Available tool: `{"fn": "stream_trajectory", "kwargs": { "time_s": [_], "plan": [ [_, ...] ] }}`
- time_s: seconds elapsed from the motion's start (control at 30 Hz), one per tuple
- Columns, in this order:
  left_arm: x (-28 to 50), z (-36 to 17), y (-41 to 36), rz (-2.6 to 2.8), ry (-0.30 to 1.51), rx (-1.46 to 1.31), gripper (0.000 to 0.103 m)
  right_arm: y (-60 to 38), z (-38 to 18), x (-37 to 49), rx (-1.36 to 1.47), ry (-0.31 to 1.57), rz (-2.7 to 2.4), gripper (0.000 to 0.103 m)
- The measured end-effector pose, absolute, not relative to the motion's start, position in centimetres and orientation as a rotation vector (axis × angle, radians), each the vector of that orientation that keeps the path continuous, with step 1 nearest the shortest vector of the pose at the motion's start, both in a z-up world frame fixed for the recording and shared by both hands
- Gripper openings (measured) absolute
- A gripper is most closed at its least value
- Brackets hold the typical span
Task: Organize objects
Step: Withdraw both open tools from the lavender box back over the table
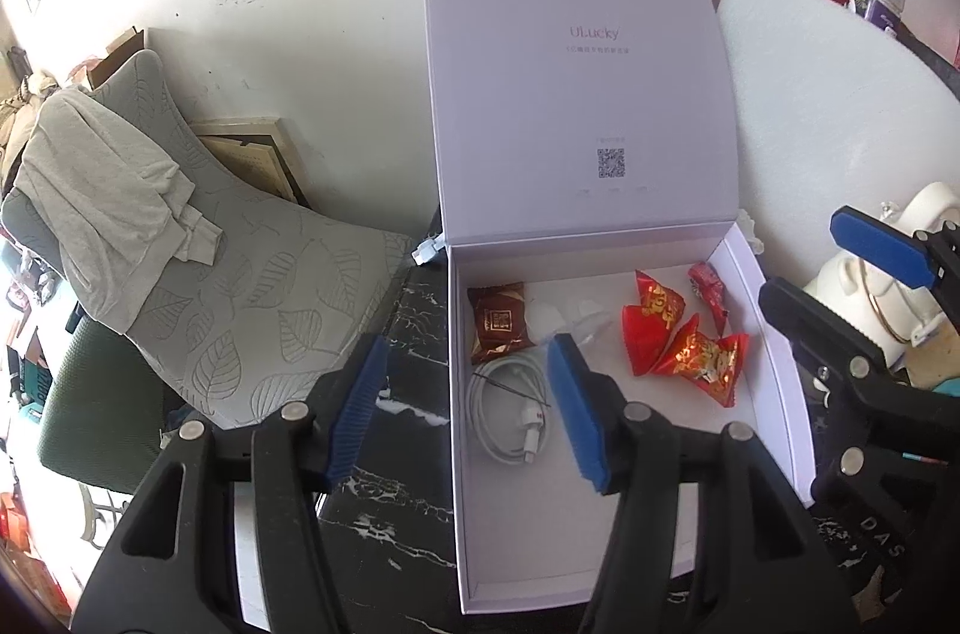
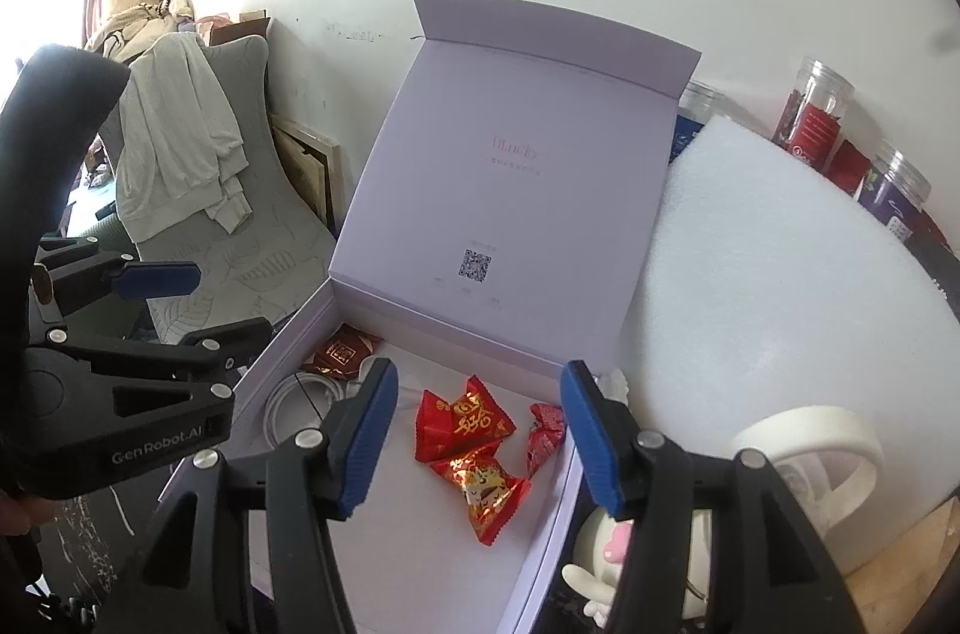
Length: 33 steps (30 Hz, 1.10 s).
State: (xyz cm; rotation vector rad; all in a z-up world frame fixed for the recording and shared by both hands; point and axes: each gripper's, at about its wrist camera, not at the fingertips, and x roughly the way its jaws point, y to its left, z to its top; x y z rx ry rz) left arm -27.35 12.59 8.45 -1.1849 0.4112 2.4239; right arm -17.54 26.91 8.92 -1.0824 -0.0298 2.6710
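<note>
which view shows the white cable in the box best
The left wrist view: the coiled white cable lies almost whole in the box. In the right wrist view the right gripper hides most of the cable.

Both hand-held grippers (image 1: 468,406) (image 2: 480,430) agape, empty

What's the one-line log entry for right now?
left gripper: open, empty | right gripper: open, empty | box: lid up | inside: white cable, brown packet, red packets
</note>
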Motion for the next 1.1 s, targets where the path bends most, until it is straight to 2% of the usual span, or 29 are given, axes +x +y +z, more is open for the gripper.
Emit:
{"fn": "stream_trajectory", "kwargs": {
  "time_s": [0.43,0.7,1.1],
  "plan": [
    [-22.9,12.0,10.0,2.462,0.387,-1.107,0.062,25.1,12.4,-13.3,-1.014,-0.024,2.686,0.067],
    [-19.7,13.5,8.6,2.483,0.377,-1.060,0.068,23.5,13.8,-10.1,-0.986,-0.037,2.702,0.068],
    [-14.9,14.3,7.1,2.487,0.386,-1.015,0.072,20.4,14.3,-6.0,-0.966,-0.073,2.709,0.069]
  ]
}}
